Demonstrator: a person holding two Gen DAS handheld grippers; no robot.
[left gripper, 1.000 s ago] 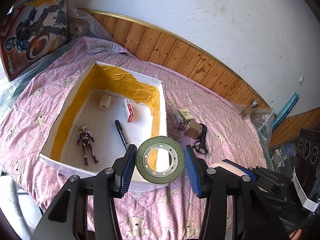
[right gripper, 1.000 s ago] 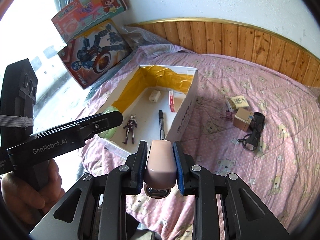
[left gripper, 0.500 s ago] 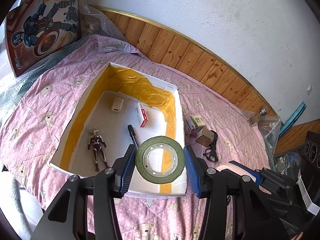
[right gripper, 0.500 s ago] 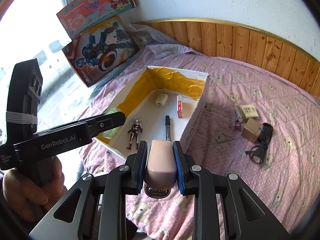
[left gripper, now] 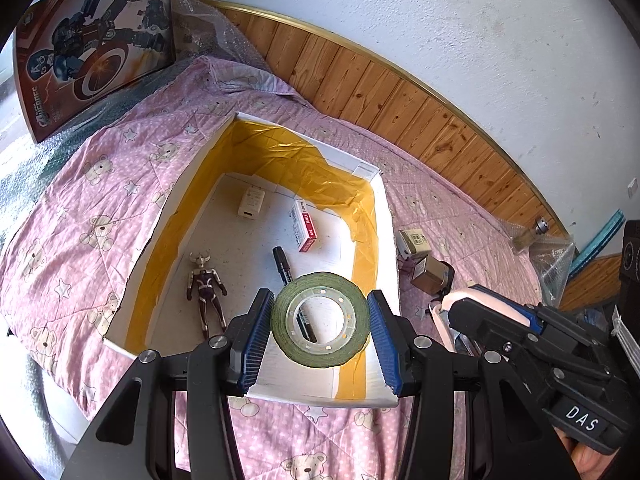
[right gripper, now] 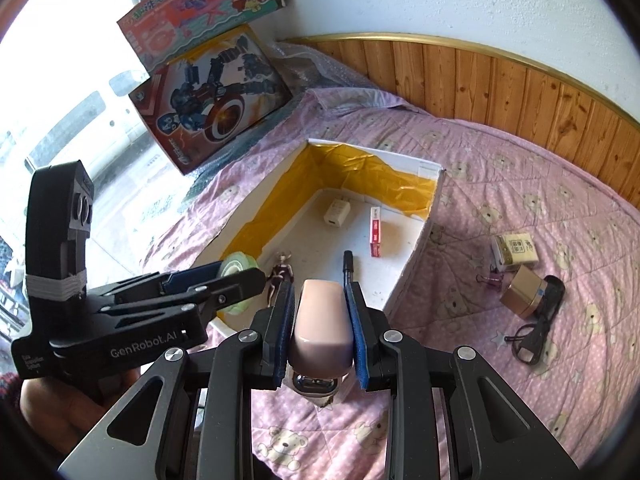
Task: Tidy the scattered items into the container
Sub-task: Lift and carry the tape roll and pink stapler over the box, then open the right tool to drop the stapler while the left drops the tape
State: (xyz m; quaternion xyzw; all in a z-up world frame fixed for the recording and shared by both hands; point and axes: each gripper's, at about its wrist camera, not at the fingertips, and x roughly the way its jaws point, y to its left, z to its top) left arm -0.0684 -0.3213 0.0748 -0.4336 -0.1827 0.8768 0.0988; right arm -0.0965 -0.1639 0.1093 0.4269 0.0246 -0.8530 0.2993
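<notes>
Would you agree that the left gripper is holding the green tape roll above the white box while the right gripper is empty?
Not quite: the right gripper is shut on a pink stapler, as the right wrist view shows. The left gripper does hold the green tape roll above the white box.

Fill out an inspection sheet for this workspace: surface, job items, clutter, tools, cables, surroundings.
Surface: pink bear-print quilt, rumpled near the wall.
Job's things: white box with yellow lining holds a charger, a red-and-white pack, a black marker and a toy figure. Outside it on the quilt: a small cream box, a purple binder clip, a brown cube.
Clutter: bubble wrap by the wall.
Tools: left tool shut on a green tape roll, above the box; right tool shut on a pink stapler.
Cables: black cord beside the cube.
Surroundings: wood-panelled wall, two toy cartons leaning.
</notes>
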